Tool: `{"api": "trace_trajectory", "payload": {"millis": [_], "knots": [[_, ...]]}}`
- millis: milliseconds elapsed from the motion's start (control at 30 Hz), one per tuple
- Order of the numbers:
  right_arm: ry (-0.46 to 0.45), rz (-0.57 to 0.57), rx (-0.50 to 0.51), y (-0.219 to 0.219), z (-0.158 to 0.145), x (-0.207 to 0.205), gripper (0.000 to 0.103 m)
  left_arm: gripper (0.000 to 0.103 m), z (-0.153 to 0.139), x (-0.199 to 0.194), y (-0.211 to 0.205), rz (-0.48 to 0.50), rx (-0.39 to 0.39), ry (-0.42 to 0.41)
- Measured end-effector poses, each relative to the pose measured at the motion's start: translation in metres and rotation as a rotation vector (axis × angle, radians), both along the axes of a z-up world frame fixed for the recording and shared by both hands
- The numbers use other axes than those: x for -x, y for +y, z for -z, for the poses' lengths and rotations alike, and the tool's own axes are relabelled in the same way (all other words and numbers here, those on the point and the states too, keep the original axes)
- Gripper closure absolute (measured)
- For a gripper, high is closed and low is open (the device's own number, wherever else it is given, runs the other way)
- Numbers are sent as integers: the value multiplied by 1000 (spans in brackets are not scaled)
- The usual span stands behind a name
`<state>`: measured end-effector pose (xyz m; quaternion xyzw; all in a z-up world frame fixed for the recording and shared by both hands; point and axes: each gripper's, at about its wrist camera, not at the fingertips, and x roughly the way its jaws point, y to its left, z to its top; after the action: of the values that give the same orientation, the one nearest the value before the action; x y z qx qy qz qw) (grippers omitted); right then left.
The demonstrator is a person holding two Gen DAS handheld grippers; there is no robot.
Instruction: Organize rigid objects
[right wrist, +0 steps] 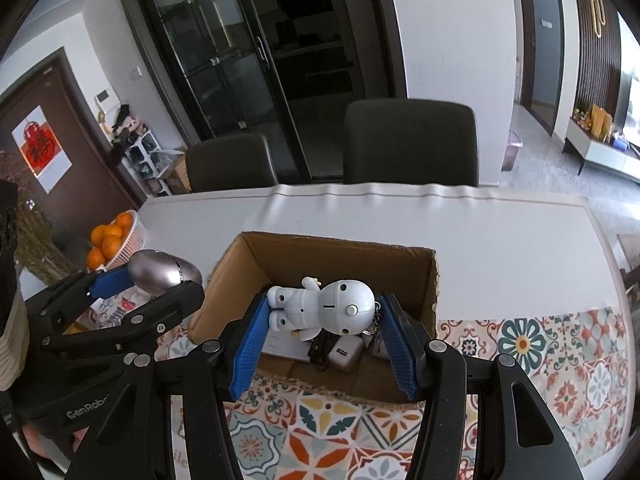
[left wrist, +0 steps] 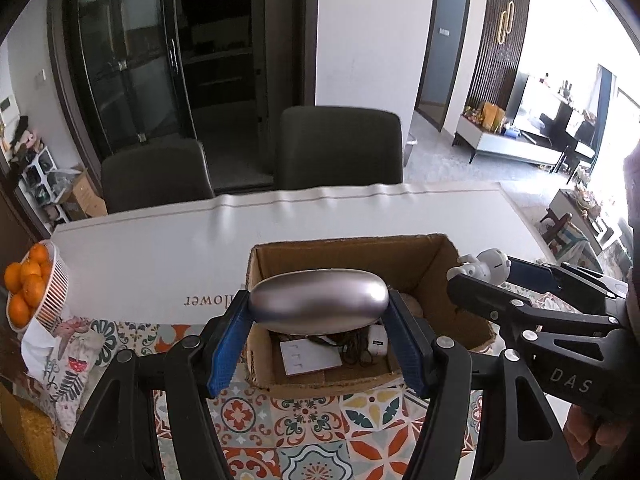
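Observation:
My left gripper (left wrist: 318,312) is shut on a silver oval case (left wrist: 319,304), held crosswise between the blue pads above the near part of an open cardboard box (left wrist: 436,256). My right gripper (right wrist: 322,314) is shut on a white robot figurine (right wrist: 324,308) that lies sideways, also over the box (right wrist: 430,280). In the box lie a white card (left wrist: 310,356), a white charger (left wrist: 378,340) and dark cords. The left wrist view shows the right gripper (left wrist: 478,276) with the figurine (left wrist: 482,265) at right. Over in the right wrist view the silver case (right wrist: 160,272) appears at left.
The box stands on a table with a patterned tile cloth (left wrist: 304,420) near me and a white cover (left wrist: 160,248) beyond. A white basket of oranges (left wrist: 30,284) sits at the left edge. Two dark chairs (left wrist: 340,148) stand behind the table.

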<state>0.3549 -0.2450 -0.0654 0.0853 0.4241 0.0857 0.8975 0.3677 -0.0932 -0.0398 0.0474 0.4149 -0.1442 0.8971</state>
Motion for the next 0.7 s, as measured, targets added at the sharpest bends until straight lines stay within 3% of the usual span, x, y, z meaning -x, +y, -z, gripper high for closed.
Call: {"api": "trace_trajectory", "payload": {"millis": [167,233,433,567,700], "knots": [[35,19,2,-5,12,-10,47,37,11,-10,-5,-10,-26,12],[46,24,7,-6,17,-12,47,29,13,-12,-6,-18,-46,6],[59,30,47,-3,21,-13,47,18,14,-7,4,-90,-74,-18],[56,60,87,1,16,-8,35,15,10,3,14,-137,-83,-38],[35,87,107,2,6,4,34,11,0,18,22,-163,-86,-63]]}}
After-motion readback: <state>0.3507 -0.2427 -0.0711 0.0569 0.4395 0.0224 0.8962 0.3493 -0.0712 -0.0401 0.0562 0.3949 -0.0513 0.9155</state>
